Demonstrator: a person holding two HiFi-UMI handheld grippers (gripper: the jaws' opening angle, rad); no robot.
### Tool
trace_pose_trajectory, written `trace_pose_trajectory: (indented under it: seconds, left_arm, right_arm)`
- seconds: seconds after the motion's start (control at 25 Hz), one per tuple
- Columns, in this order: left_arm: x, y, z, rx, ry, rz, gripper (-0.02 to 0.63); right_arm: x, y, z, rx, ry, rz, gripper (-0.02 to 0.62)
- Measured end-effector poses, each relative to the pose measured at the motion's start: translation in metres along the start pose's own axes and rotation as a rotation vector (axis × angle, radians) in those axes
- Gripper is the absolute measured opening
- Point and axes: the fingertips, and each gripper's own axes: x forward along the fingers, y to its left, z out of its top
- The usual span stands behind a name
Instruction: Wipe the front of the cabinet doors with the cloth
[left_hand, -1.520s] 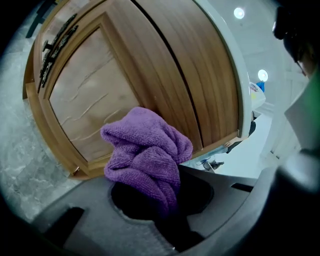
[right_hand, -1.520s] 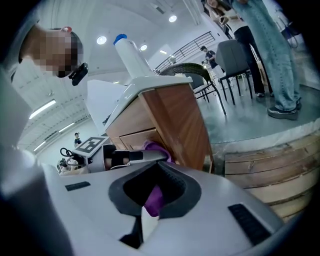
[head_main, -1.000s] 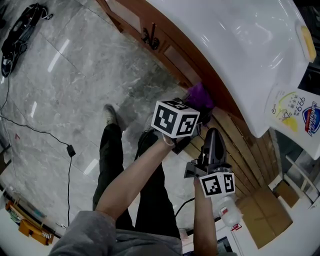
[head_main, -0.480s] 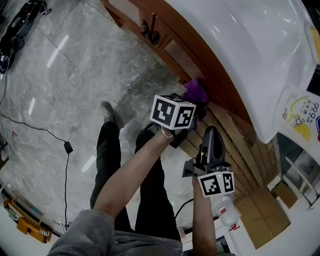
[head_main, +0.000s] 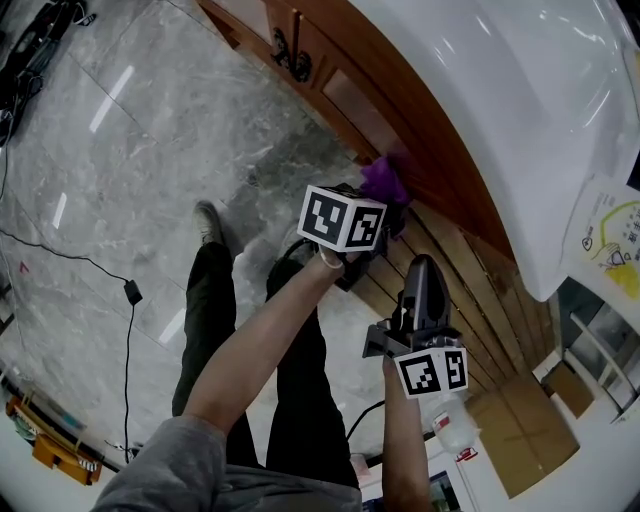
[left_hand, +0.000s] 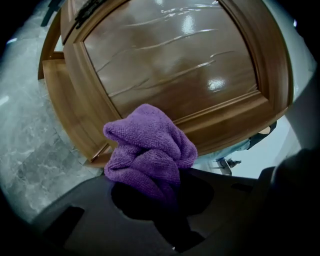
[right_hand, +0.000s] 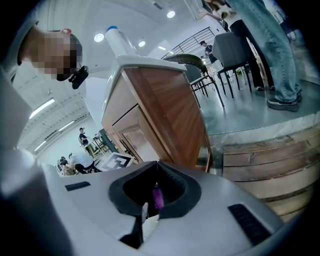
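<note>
Head view: left gripper (head_main: 376, 214) clamps the one cloth (head_main: 383, 180); right gripper (head_main: 424, 268) closed, empty.

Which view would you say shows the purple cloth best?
Left gripper view: the purple cloth fills the centre, bunched in the left gripper. Head view shows a small tuft; right gripper view, a purple sliver.

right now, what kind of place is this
Probably a big indoor hall with a kitchen mock-up: a wooden cabinet under a white counter, a grey marble floor with cables, and chairs and people further off.
</note>
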Motion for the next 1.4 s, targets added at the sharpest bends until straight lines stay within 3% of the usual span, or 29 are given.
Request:
trace_pose_trajectory:
  seconds: [1.0,1.4]
  left_arm:
    - [0.033,0.062,-0.024,-0.064,0.056,0.047,0.074]
    - [-0.016,0.049,-0.018,-0.049,0.024,0.058,0.074]
  right_arm:
    - [0.011,-0.013,-0.010,-0.034,0.019,0.007,0.012]
    - [0.006,0.005,-0.008,-0.012,0.023,0.016,0.012]
